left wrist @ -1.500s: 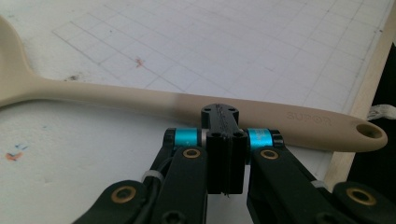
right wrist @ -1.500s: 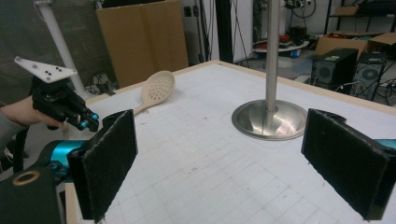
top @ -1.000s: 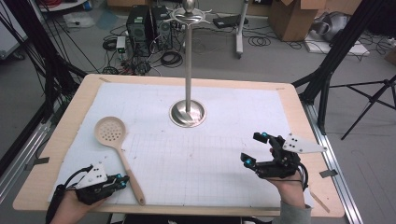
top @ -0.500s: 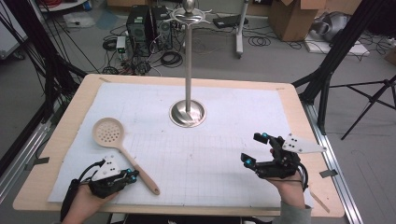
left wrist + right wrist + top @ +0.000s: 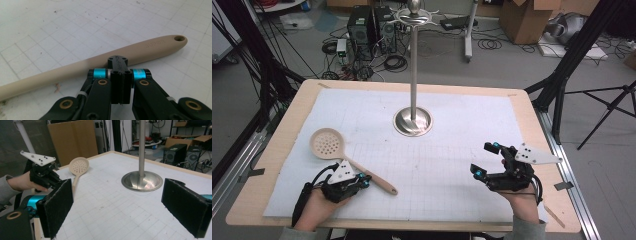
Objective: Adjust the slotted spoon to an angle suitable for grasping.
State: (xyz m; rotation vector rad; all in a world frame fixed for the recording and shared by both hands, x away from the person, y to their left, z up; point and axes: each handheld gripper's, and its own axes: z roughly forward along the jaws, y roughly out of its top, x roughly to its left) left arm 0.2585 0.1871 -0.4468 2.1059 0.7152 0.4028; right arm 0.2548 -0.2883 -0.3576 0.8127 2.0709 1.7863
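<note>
Left gripper (image 5: 120, 75): jaws pressed together, empty, tips against skimmer handle (image 5: 75, 66) | Skimmer (image 5: 343, 155): flat on mat (image 5: 452, 165), front-left | Right gripper (image 5: 494, 162): jaws spread, idle | Risk: shut tips may push the handle aside; jaws must open to grasp.

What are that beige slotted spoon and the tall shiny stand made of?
The slotted spoon looks like matte beige plastic or nylon: uniform colour, moulded lettering near the hang hole on its handle. The stand appears to be polished metal, likely steel: its base mirrors the surroundings.
</note>
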